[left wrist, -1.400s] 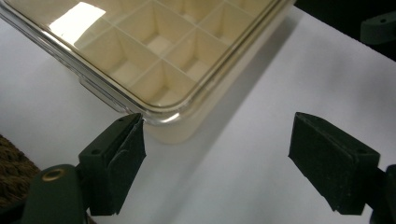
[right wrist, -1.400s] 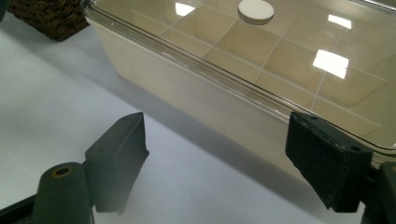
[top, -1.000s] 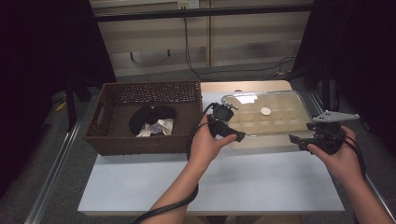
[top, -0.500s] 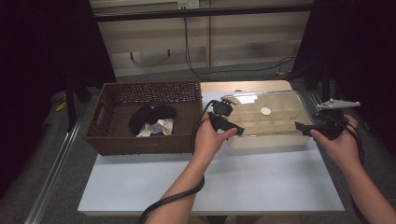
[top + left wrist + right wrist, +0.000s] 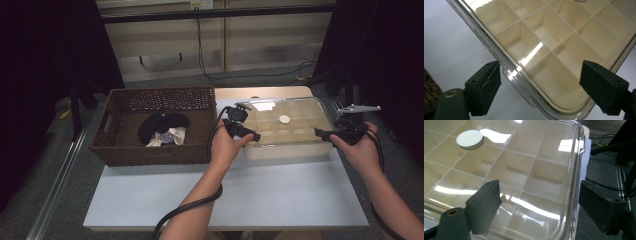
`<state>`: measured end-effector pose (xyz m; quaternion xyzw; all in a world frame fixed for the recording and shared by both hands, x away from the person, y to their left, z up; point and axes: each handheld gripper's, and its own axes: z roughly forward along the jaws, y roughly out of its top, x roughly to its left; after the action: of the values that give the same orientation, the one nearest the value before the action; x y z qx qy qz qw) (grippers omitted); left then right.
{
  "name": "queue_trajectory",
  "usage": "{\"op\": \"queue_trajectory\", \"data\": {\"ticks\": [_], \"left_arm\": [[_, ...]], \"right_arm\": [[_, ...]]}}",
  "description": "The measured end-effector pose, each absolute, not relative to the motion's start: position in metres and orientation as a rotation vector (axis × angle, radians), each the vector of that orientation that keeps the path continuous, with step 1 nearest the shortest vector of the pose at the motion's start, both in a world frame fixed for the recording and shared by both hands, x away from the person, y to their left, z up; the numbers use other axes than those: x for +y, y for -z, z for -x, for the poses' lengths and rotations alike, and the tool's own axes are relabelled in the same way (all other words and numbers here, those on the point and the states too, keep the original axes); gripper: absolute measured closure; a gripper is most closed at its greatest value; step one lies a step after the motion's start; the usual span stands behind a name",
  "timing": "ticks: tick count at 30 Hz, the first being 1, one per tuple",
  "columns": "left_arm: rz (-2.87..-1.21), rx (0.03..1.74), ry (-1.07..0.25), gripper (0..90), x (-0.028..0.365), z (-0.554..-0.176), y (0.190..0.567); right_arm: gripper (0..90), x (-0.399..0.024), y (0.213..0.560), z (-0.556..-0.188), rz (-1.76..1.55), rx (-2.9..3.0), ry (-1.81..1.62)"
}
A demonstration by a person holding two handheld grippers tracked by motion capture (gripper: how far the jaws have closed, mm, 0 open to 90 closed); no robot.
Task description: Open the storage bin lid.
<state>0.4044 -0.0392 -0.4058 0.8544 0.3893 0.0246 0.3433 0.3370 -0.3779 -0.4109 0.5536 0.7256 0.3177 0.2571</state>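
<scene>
A cream box divided into several compartments sits on the white table under a clear lid. A white round disc lies on the lid near its middle. My left gripper is open, its jaws astride the lid's front left corner and apart from it. My right gripper is open too. One of its jaws hangs over the lid and the other is beyond the box's right edge. Neither holds anything.
A brown wicker basket stands left of the box, with black and pale cloth pieces inside. Bare white table stretches in front. Beyond the box's right edge the table ends, with cables on the floor.
My right gripper has moved away from me and slightly right, up to the box's right end. The left gripper has shifted only a little at the left corner.
</scene>
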Motion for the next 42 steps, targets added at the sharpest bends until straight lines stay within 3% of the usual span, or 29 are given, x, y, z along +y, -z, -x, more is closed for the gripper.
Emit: {"op": "queue_trajectory", "data": {"ticks": [9,24,31,36,42], "left_arm": [[-2.196,1.042,0.004,15.3,-0.040,-0.406,0.410],[-2.177,1.061,-0.019,15.2,-0.042,-0.405,0.411],[-2.188,1.068,-0.061,17.1,-0.045,-0.403,0.407],[-2.174,1.060,-0.105,20.9,-0.045,-0.401,0.404],[-2.169,1.063,-0.102,24.9,-0.042,-0.397,0.400]], "right_arm": [[15.0,-0.386,0.416,-0.346,-1.648,1.930,-0.939],[13.0,-0.392,0.423,-0.351,-1.801,1.897,-1.059],[15.5,-0.393,0.420,-0.350,-1.824,1.896,-1.044],[24.1,-0.397,0.413,-0.342,-1.779,1.859,-1.075],[27.3,-0.398,0.406,-0.333,-1.746,1.856,-1.084]]}}
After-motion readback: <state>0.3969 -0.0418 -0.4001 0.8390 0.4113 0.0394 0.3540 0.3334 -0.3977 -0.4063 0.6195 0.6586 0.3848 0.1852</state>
